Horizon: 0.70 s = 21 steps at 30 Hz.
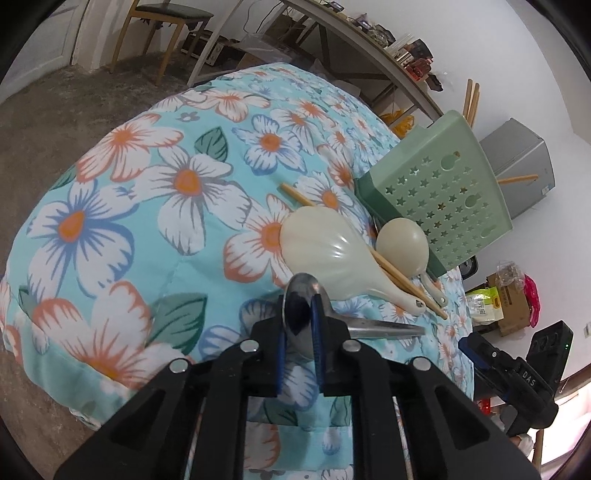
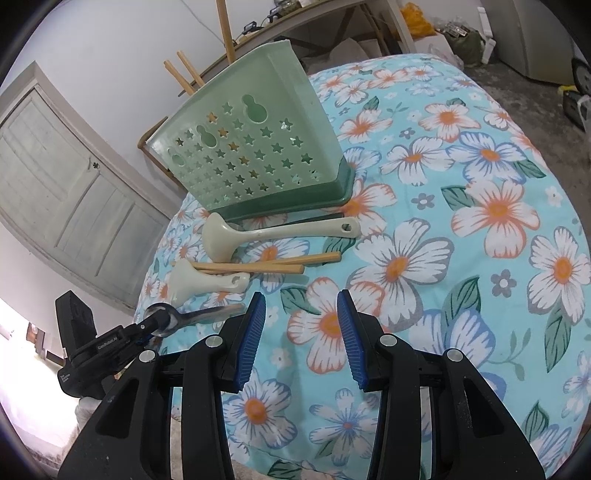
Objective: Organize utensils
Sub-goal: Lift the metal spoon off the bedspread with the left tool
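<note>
My left gripper (image 1: 300,308) is shut on the bowl of a metal spoon (image 1: 384,326), whose handle sticks out to the right; the right wrist view shows the same grip on the spoon (image 2: 201,314) at lower left. Just beyond lie a cream rice paddle (image 1: 325,251), a pair of wooden chopsticks (image 1: 400,277) and a cream ladle (image 1: 402,243). Behind them stands a green star-holed utensil holder (image 2: 251,147) with chopsticks (image 2: 186,72) poking out of its top. My right gripper (image 2: 301,295) is open over the cloth, with nothing between its blue pads.
The floral blue tablecloth (image 2: 461,206) covers the whole table, which drops off at rounded edges. A wooden chair (image 1: 162,22) and long shelf (image 1: 369,48) stand beyond it, a grey fridge (image 1: 524,166) and boxes to the right, a door (image 2: 66,177) on the left.
</note>
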### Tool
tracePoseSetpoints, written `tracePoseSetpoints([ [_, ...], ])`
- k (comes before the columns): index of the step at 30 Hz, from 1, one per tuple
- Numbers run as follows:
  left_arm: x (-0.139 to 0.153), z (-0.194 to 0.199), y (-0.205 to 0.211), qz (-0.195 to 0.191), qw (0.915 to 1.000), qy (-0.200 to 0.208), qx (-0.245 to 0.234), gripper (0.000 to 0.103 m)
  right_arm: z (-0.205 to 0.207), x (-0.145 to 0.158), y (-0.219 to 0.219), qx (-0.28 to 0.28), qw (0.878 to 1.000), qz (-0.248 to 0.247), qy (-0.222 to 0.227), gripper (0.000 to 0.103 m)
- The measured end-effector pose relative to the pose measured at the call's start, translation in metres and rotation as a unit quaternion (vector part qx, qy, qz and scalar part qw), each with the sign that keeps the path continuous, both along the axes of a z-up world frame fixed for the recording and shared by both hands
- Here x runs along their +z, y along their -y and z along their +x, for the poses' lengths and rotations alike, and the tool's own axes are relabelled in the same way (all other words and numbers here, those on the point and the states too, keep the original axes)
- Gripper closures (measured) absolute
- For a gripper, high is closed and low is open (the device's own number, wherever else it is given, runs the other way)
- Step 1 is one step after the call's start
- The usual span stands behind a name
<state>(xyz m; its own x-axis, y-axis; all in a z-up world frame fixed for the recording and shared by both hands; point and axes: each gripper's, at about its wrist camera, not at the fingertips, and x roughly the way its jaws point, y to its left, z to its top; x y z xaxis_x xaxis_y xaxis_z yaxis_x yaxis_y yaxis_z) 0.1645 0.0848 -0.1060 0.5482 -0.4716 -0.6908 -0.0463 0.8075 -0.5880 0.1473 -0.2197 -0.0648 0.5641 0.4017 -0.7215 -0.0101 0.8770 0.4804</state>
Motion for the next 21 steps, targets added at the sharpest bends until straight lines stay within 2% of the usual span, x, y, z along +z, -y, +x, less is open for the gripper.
tracePoseSetpoints([
  [8, 0.013, -0.002, -0.005, 0.003, 0.9992, 0.033, -0.022, 0.097, 0.000, 0.001, 0.002, -0.002, 1.000, -0.003, 0.002, 0.063],
  [21, 0.044, -0.012, -0.027, -0.021, 0.9928, 0.103, -0.057, 0.100, 0.002, 0.003, -0.004, -0.001, 1.000, -0.008, 0.003, 0.064],
])
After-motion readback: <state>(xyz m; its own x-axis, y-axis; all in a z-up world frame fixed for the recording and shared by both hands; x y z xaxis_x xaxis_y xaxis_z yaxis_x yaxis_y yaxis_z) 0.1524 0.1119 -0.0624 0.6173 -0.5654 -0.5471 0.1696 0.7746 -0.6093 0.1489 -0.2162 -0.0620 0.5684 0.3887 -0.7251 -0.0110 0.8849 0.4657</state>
